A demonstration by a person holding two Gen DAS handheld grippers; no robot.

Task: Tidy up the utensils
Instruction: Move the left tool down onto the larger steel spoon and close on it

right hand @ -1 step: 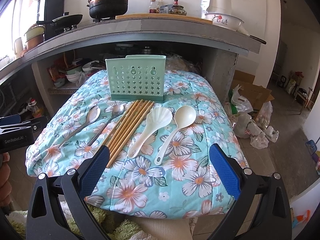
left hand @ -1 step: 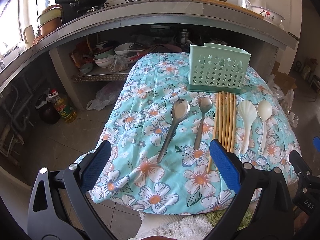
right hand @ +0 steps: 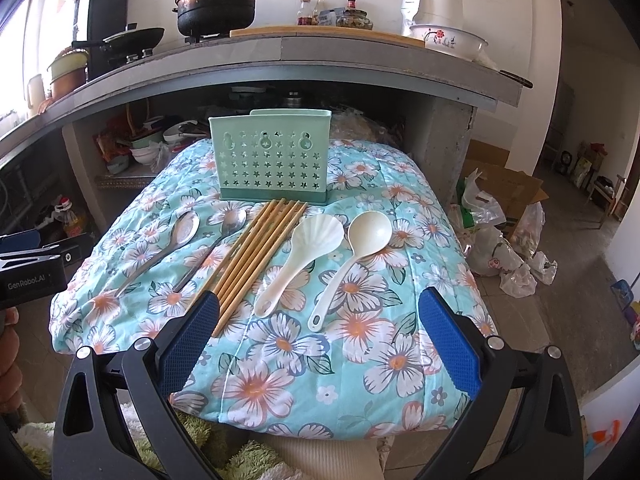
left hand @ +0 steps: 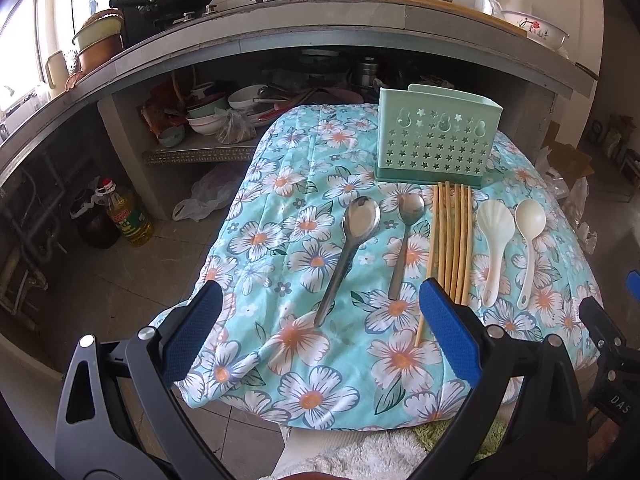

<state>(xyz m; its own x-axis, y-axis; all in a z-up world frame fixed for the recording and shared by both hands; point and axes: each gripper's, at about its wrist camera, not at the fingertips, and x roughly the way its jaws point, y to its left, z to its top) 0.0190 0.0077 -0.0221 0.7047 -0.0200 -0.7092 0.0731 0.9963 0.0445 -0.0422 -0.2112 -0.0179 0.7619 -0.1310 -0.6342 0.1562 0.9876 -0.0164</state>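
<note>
Work has not visibly begun: every utensil lies flat on the floral cloth (left hand: 312, 364) that covers the surface, and nothing can be seen standing in the green caddy (left hand: 436, 148) at the far edge. The left gripper (left hand: 320, 330) hangs over the near edge, fingers spread wide and holding nothing; the right gripper (right hand: 320, 330) is likewise released and empty. In a row before the caddy lie the large metal spoon (left hand: 348, 252), the smaller metal spoon (left hand: 404, 244), the bundle of chopsticks (left hand: 450, 244), the shell-shaped white scoop (left hand: 494, 248) and the round white ladle (left hand: 528, 248), handles pointing toward the person. The step in hand looks like the first pick, and the large metal spoon sits most squarely between the left fingers, so I judge it the likely target on that side, with the two white pieces falling to the right. The next move calls for coming down on a thin handle lying flush on soft padded cloth, closing on it without bunching the fabric, then tipping it upright and lowering it through the caddy's open top; which compartment suits which piece cannot be told, since the inside is hidden. The chopsticks lie touching one another and may scatter if pinched carelessly. Nothing blocks the way to the caddy. Behind it runs a concrete shelf (left hand: 192, 156) crowded with bowls, well clear, and a cooking-oil bottle (left hand: 128, 216) stands on the floor to the left.
</note>
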